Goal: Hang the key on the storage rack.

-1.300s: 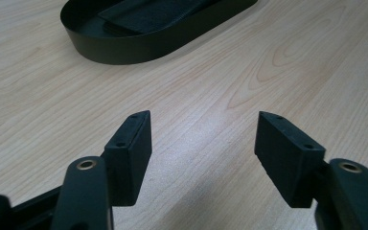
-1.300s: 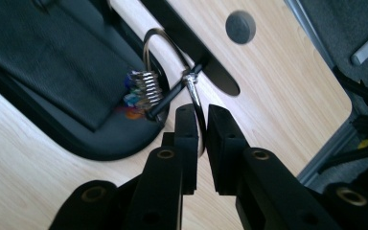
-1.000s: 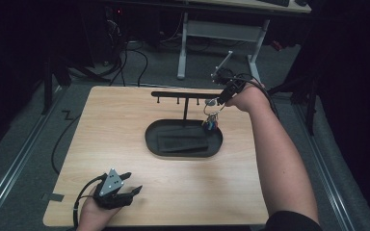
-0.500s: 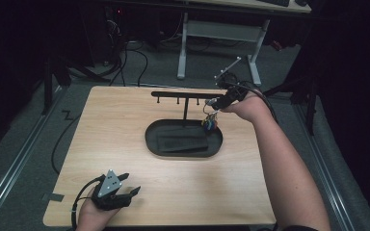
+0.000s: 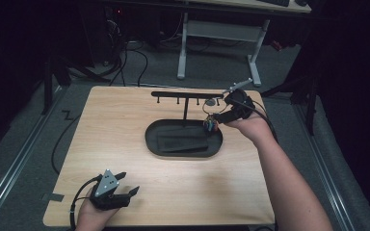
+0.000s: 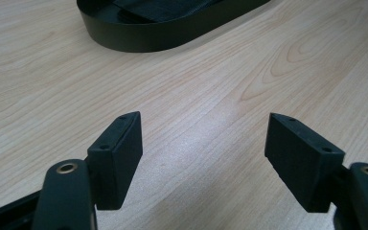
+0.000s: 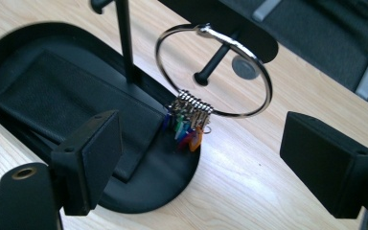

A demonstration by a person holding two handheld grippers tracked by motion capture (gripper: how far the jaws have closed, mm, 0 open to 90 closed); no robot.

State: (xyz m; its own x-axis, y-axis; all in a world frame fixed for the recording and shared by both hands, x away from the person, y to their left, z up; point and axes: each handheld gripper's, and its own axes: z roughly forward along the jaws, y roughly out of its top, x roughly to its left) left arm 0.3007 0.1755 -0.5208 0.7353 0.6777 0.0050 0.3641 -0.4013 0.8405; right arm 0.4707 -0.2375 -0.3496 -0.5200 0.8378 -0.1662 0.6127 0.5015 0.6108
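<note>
Light wood table (image 5: 125,144), grey carpet floor (image 5: 24,144), dark room beyond.

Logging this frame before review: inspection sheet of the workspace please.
Surface: wooden table, bare wood around the stand.
Job's things: key ring with coloured tags hangs on a peg of the black stand, over the oval base's right end.
Clutter: nothing seen.
Grippers: left gripper open, low over bare table at the near left; right gripper has just been opening, nothing between the jaws, ring just beyond them.
Cables: one trails from the left gripper off the near edge; more lie on the floor.
Surroundings: dark room, white desk frame behind.
</note>
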